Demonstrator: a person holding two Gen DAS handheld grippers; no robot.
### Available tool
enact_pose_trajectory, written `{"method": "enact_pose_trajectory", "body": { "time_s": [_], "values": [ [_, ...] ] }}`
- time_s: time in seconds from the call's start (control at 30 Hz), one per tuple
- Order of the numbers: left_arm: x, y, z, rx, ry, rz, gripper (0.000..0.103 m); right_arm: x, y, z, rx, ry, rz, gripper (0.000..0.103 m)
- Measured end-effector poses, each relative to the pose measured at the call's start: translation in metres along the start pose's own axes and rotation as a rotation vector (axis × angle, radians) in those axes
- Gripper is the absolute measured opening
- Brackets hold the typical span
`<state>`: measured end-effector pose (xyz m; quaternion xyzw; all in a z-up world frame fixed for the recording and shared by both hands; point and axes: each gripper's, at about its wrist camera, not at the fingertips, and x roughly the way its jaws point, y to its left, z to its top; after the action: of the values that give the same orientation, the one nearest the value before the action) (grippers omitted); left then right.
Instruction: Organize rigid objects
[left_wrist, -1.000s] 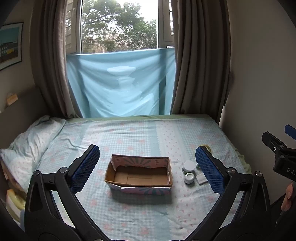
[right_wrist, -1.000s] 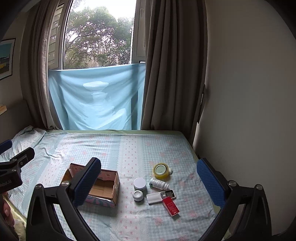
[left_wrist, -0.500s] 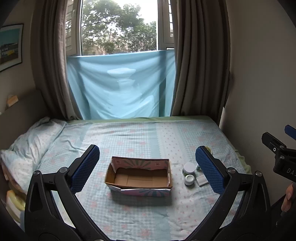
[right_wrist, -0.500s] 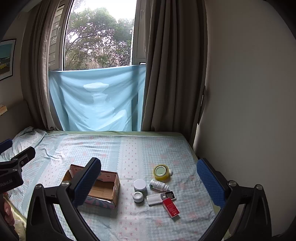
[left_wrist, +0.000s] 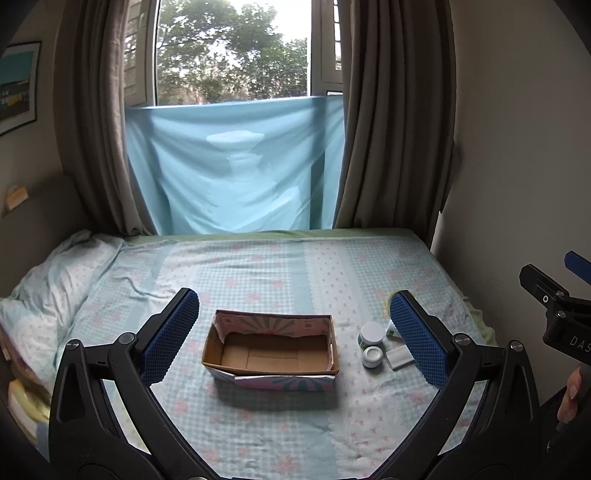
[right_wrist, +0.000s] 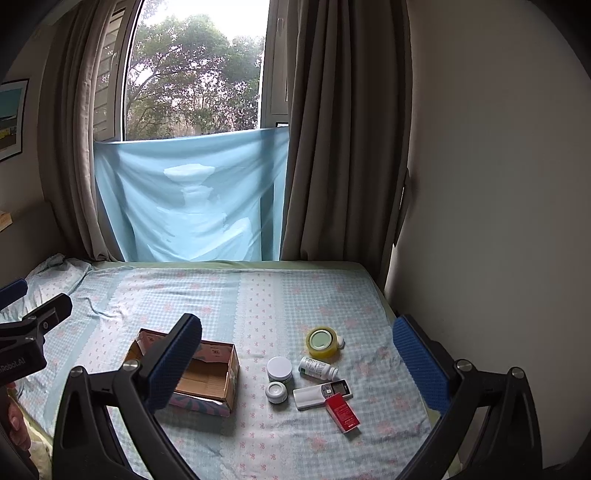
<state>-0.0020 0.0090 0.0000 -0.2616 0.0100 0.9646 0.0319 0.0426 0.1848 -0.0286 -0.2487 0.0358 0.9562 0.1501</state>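
Zero items in the cardboard box (left_wrist: 271, 349) yet, all six sit on the bed (right_wrist: 258, 295) beside it, both hand-held grippers (left_wrist: 291, 332) (right_wrist: 295, 363) wide open, empty.

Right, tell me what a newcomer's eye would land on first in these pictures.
Probably the open, empty cardboard box with patterned sides, sitting mid-bed on the pale blue checked bedsheet. Next, the cluster of small items to its right: a yellow tape roll, white jars, a white bottle and a red rectangular box. Both the left gripper and right gripper hang open above the bed, holding nothing.
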Motion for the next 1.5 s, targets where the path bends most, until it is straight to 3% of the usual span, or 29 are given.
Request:
{"method": "enact_pose_trajectory", "body": {
  "time_s": [0.3,0.53,0.9,1.13,1.5],
  "values": [
    [0.029,-0.004,0.006,0.003,0.094,-0.063,0.103,0.014,-0.004,0.004,-0.003,0.042,-0.018,0.103],
    [0.094,-0.034,-0.014,-0.017,0.225,-0.078,0.103,0.070,-0.037,-0.007,0.000,0.124,-0.014,0.103],
    [0.215,-0.129,-0.072,-0.046,0.421,-0.086,0.103,0.210,-0.103,-0.036,-0.026,0.234,0.030,0.103],
    [0.307,-0.186,-0.107,0.003,0.481,-0.096,0.103,0.307,-0.126,-0.061,-0.033,0.326,0.069,0.103],
    [0.438,-0.230,-0.179,0.103,0.535,-0.116,0.103,0.475,-0.114,-0.124,-0.085,0.470,0.113,0.103]
  ]
}}
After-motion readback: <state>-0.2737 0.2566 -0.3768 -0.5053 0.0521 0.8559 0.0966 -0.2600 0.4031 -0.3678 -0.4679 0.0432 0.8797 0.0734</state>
